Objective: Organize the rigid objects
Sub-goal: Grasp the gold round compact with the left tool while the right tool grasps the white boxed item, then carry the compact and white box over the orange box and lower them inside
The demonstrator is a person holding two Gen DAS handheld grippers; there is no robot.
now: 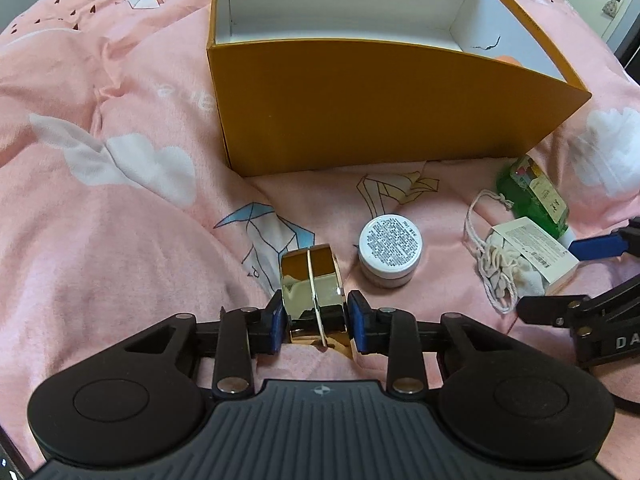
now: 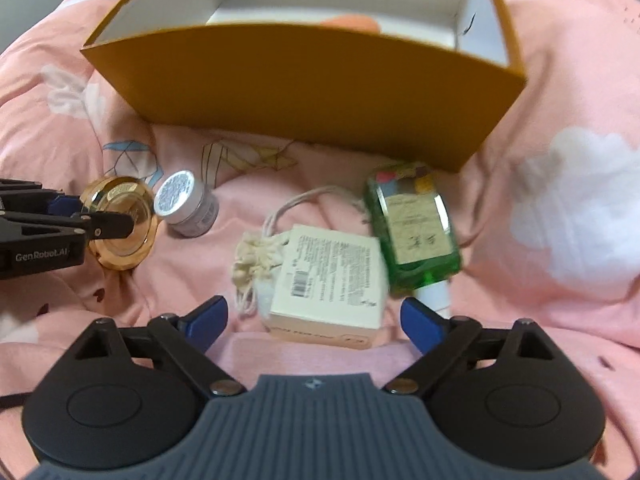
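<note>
My left gripper (image 1: 316,320) is shut on a shiny gold round case (image 1: 312,280), which stands on edge on the pink quilt with a blue pad against each side. From the right wrist view the same gold case (image 2: 120,224) sits between the left gripper's fingers (image 2: 108,224). My right gripper (image 2: 316,316) is open, its pads spread wide on either side of a white carton (image 2: 332,280) without touching it. A green bottle (image 2: 416,228) leans against the carton. A white jar (image 1: 390,246) lies just right of the gold case.
An open orange box (image 1: 360,100) with a white inside stands behind the items; something orange-pink (image 2: 352,22) lies in it. A cream drawstring pouch (image 2: 256,256) rests against the carton's left side. The rumpled pink quilt (image 1: 120,220) covers everything around.
</note>
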